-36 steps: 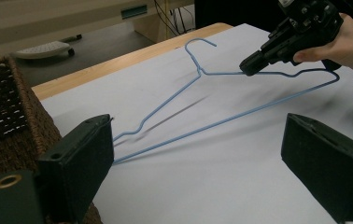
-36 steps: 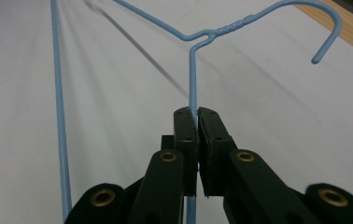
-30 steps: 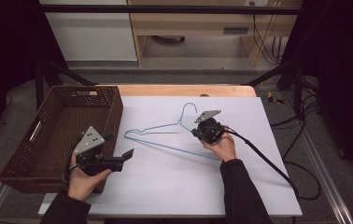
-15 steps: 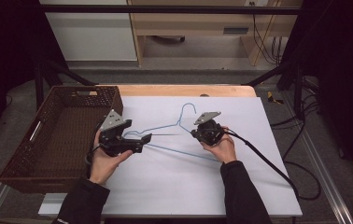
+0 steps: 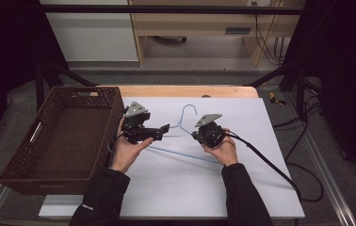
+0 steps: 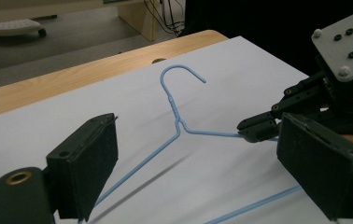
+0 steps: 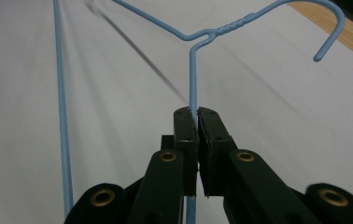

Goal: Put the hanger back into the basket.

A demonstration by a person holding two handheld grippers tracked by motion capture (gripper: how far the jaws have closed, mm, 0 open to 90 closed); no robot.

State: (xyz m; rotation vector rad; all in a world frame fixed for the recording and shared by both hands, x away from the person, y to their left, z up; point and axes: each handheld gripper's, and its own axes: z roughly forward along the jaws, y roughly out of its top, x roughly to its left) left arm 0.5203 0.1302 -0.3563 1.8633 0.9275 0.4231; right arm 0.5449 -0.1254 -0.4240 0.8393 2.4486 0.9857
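High view puts a brown wicker basket (image 5: 58, 141) at the left edge of the table (image 5: 261, 188), sitting partly off the white sheet that covers most of the top. Just right of the basket, the left gripper (image 5: 163, 130) is held by the person's left hand (image 5: 125, 150), pointing across toward the middle. Its jaws stand wide open with nothing between them; in the left gripper view they frame the blue wire hanger (image 6: 177, 122), whose left shoulder wire runs down toward the left jaw. The hanger lies near the middle of the table, its hook toward the far edge. On the right, the right gripper (image 5: 196, 135), held by the right hand (image 5: 223, 149), has its jaws closed on the hanger's right shoulder wire, seen pinched between the two black pads in the right gripper view (image 7: 195, 122). A black cable (image 5: 270, 165) trails from it toward the right edge.
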